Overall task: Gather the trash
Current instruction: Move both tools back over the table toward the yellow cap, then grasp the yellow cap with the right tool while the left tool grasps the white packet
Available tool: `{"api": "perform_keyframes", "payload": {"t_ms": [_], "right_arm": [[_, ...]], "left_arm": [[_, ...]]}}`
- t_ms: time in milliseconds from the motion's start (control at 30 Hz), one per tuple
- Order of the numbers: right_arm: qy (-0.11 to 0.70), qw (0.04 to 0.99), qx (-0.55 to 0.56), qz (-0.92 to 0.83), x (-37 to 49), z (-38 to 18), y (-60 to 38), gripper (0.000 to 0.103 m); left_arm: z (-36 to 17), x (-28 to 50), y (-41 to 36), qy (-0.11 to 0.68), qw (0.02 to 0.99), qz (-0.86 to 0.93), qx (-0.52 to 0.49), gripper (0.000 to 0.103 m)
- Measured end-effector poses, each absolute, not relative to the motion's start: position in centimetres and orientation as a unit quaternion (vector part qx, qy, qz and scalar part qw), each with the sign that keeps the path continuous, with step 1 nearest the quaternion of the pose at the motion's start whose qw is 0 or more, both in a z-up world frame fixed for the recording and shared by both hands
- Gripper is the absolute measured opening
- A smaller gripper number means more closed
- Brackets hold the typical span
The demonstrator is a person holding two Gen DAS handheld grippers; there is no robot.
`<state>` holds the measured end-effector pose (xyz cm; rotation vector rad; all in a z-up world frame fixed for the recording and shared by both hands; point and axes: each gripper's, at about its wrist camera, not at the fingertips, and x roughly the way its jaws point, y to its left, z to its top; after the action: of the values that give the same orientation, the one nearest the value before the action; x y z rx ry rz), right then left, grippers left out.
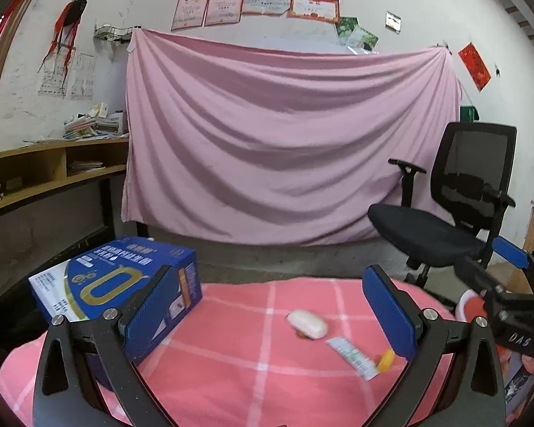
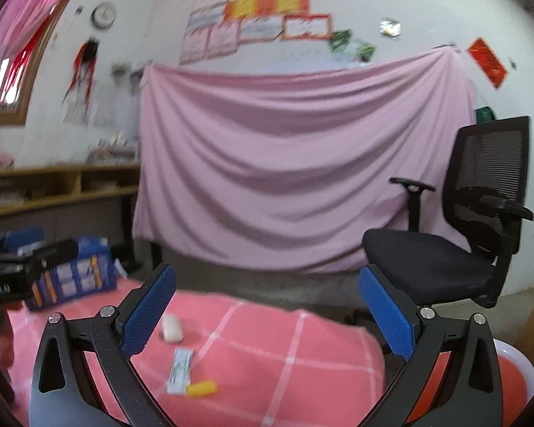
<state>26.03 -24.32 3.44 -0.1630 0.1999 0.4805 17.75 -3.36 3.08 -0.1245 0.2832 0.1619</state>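
Note:
On the pink checked tablecloth (image 1: 231,363) lie a white oval soap-like piece (image 1: 307,323), a flat white wrapper (image 1: 352,357) and a small yellow piece (image 1: 386,360). They also show in the right wrist view: the white piece (image 2: 171,328), the wrapper (image 2: 180,370), the yellow piece (image 2: 201,388). A blue carton (image 1: 124,281) stands at the left. My left gripper (image 1: 270,316) is open and empty above the cloth, short of the items. My right gripper (image 2: 267,315) is open and empty; it shows at the right edge of the left wrist view (image 1: 509,277).
A black office chair (image 1: 452,206) stands beyond the table at the right. A pink sheet (image 1: 284,142) hangs on the back wall. A wooden shelf desk (image 1: 35,170) is at the left. A red bin with a white rim (image 2: 516,373) sits at the right, below the table edge.

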Motion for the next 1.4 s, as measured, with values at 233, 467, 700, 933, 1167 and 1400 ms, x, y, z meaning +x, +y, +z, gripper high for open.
{"api": "perform_keyframes", "payload": {"t_ms": [233, 467, 700, 933, 1167, 1400], "right_arm": [[0.18, 0.943, -0.116, 0.254, 27.2, 1.0, -22.8, 0.103], [0.294, 0.911, -0.126, 0.261, 29.6, -1.6, -21.8, 0.1], [0.354, 0.875, -0.133, 0.302, 30.0, -3.0, -21.0, 0.09], [0.387, 0.846, -0.162, 0.33, 29.7, -4.1, -19.6, 0.063], [0.422, 0.825, -0.146, 0.345, 30.7, -5.0, -20.0, 0.029], [0.421, 0.838, -0.131, 0.32, 31.3, -4.5, -21.8, 0.029]], "left_arm": [[1.1, 18.3, -2.7, 0.182, 0.977, 0.09, -0.059, 0.101], [-0.9, 20.2, -2.7, 0.256, 0.961, 0.084, -0.054, 0.101], [-2.0, 21.6, -2.7, 0.3, 0.949, 0.071, -0.06, 0.101], [-3.0, 23.2, -2.7, 0.348, 0.933, 0.051, -0.074, 0.101], [-3.4, 24.6, -3.7, 0.377, 0.923, 0.013, -0.077, 0.086], [-3.8, 26.6, -4.9, 0.413, 0.905, -0.024, -0.099, 0.063]]}}
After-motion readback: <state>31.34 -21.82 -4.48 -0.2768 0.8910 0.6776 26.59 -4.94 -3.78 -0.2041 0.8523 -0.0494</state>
